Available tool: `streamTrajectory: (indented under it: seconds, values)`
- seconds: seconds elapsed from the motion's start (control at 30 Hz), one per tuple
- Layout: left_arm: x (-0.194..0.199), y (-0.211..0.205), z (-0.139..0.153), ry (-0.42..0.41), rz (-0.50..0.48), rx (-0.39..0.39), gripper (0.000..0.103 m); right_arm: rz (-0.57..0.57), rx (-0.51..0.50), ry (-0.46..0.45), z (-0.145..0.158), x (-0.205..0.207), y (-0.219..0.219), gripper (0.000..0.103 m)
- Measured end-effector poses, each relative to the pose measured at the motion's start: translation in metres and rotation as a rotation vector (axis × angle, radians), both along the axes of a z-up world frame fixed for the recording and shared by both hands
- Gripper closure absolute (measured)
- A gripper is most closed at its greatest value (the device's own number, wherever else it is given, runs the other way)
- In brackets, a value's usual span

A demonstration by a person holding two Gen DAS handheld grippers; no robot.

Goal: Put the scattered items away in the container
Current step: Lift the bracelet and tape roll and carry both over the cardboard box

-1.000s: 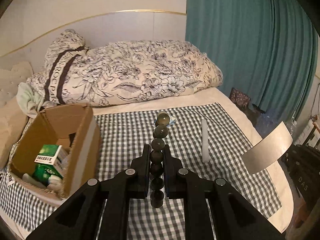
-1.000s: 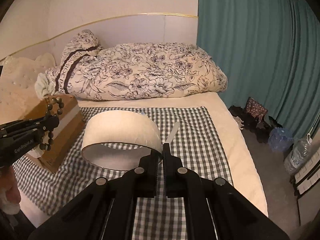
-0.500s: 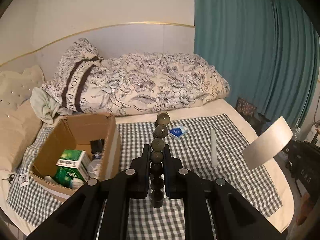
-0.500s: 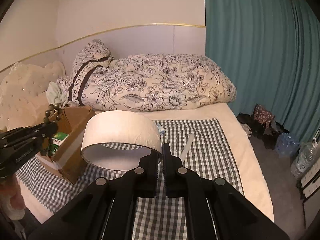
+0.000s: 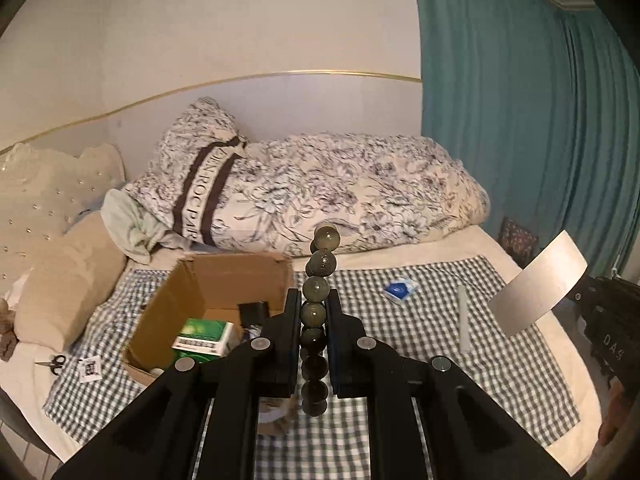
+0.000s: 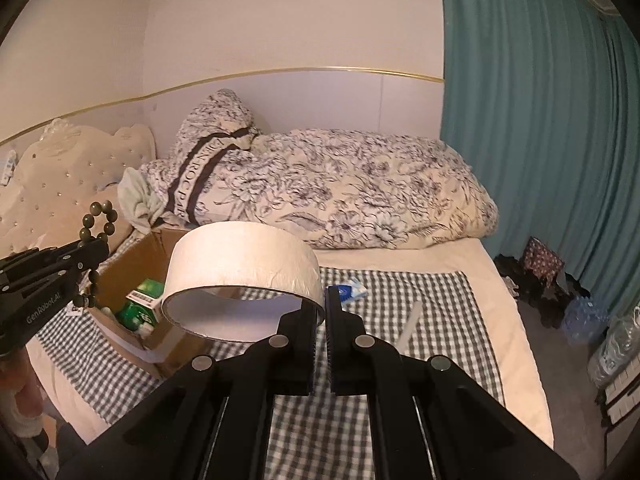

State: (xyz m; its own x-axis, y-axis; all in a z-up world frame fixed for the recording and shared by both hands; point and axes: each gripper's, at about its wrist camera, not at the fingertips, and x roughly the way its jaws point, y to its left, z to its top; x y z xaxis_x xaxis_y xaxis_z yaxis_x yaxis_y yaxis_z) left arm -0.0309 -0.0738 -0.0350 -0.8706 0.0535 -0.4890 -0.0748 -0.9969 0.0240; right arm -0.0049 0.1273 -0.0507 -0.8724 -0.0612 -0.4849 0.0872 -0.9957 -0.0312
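We see a floral duvet (image 5: 320, 188) bundled along the wall, a teal curtain (image 5: 528, 120) on the right, a tufted cream headboard (image 6: 52, 184) at left. Checked cloth (image 5: 420, 360) covers the mattress. Small scissors (image 5: 54, 363) lie near its left edge. Water bottles (image 6: 600, 328) on the floor.

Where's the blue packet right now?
In the left wrist view the blue packet lies on the checked cloth, right of the cardboard box and left of the white stick, ahead of the left tool.
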Motion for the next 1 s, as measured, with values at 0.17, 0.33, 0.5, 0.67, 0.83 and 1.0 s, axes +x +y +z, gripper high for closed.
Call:
streamTrajectory:
  seconds: [0.17, 0.33, 0.5, 0.67, 0.83, 1.0]
  values:
    - [-0.006, -0.026, -0.001, -0.003, 0.043, -0.003, 0.093, 0.033, 0.0, 0.006, 0.003, -0.012, -0.021, 0.099]
    - [-0.016, -0.058, -0.002, -0.009, 0.092, 0.008, 0.093, 0.086, 0.017, 0.001, 0.001, -0.026, -0.05, 0.099]
    - [-0.028, -0.089, -0.008, -0.024, 0.133, 0.008, 0.093, 0.13, 0.02, -0.006, -0.003, -0.043, -0.079, 0.099]
    - [-0.039, -0.116, -0.014, -0.041, 0.164, 0.008, 0.093, 0.156, 0.016, -0.015, -0.008, -0.062, -0.104, 0.099]
    - [-0.049, -0.134, -0.022, -0.058, 0.182, 0.007, 0.093, 0.167, 0.017, -0.03, -0.016, -0.082, -0.126, 0.099]
    - [-0.065, -0.152, -0.034, -0.083, 0.201, 0.022, 0.092, 0.195, 0.027, -0.048, -0.025, -0.099, -0.146, 0.099]
